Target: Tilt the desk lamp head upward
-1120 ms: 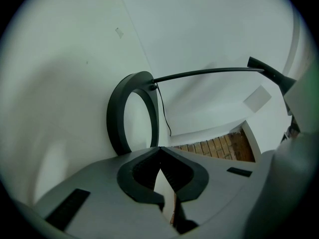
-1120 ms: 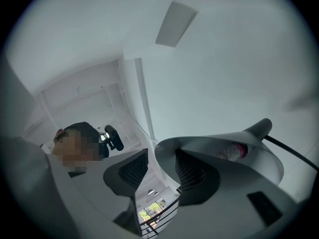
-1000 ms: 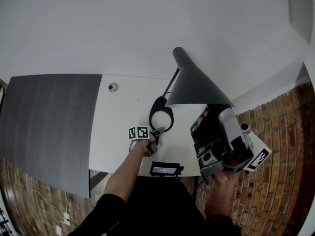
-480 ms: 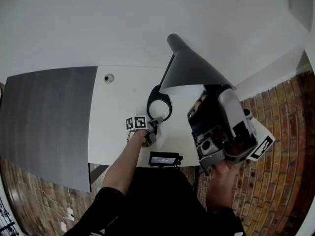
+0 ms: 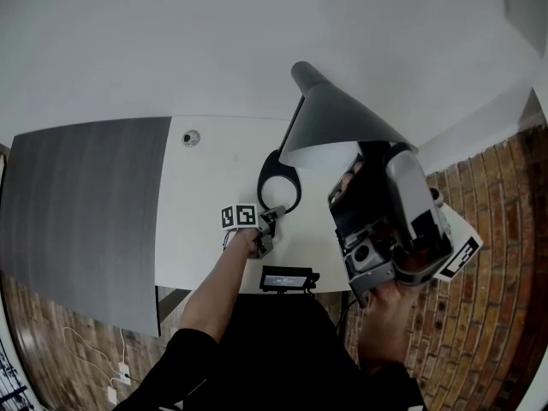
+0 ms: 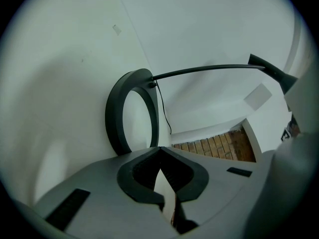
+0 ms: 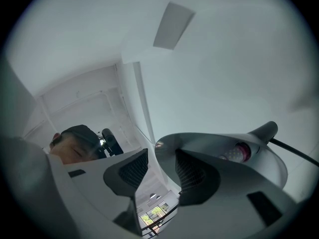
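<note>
Head view, lamp head (image 5: pixel 330 122) over bench (image 5: pixel 205 221) rt side above its ring base (image 5: pixel 279 183), grey panel (image 5: pixel 77 221) lt, lamp head hides R tool (image 5: pixel 374 154) tips, L gripper view, L tool (image 6: pixel 160 151) pinched closed, empty, just beside ring base, R gripper view, jaws apart, lamp head rim betw them

In the head view, the jaws of the right gripper (image 7: pixel 162 167) are concealed beneath the lamp shade (image 5: pixel 330 114). The dark panel (image 5: pixel 77 212) is cut off by the left picture edge. The round item (image 5: pixel 191 137) on the desk (image 5: pixel 205 187) is too small to be identified, and the print on the black device (image 5: pixel 287 276) cannot be read. In the left gripper view, only the shade's neck is shown; the rest is lost in a blurred pale mass. In the right gripper view, contact between shade rim and pad cannot be determined.
</note>
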### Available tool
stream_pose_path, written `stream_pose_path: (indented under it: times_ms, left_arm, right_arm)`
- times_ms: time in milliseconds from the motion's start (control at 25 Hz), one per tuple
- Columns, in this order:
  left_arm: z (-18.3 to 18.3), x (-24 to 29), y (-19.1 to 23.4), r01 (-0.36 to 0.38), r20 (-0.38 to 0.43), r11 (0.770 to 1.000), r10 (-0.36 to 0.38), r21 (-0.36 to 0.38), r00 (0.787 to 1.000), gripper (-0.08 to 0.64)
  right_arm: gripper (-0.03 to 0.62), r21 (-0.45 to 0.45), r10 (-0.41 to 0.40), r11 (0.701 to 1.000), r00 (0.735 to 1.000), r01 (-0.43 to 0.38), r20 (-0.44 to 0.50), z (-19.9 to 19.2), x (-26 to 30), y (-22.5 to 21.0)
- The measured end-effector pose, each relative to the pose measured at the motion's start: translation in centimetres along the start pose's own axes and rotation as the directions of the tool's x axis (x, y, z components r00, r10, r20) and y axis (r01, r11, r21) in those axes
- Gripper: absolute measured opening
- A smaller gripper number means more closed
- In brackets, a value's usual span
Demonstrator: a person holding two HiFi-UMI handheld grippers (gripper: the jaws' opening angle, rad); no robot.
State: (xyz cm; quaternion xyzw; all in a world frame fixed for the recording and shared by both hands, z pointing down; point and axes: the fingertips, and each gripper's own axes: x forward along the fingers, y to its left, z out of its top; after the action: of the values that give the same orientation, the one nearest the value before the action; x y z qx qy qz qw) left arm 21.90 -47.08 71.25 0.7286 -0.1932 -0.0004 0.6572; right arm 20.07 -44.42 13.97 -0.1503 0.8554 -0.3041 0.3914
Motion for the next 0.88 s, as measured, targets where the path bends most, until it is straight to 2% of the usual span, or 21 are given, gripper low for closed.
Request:
stream_pose_path:
  times_ms: [680,880]
  left_arm:
    - [-0.2,0.5,0.0,0.003,-0.017,1.000,-0.002,0.004,1.000,0.012]
    - [-0.6,0.1,0.2,0.012,-0.022,1.000,-0.012,-0.008,1.000,0.012]
  right_arm:
    - [0.181,0.001,0.017,1.000,0.999,-0.017,0.035,0.4,-0.2,0.3]
    - [0.181,-0.016,-0.024,1.000,0.999,0.024,0.024,-1.0,-0.7,0.0]
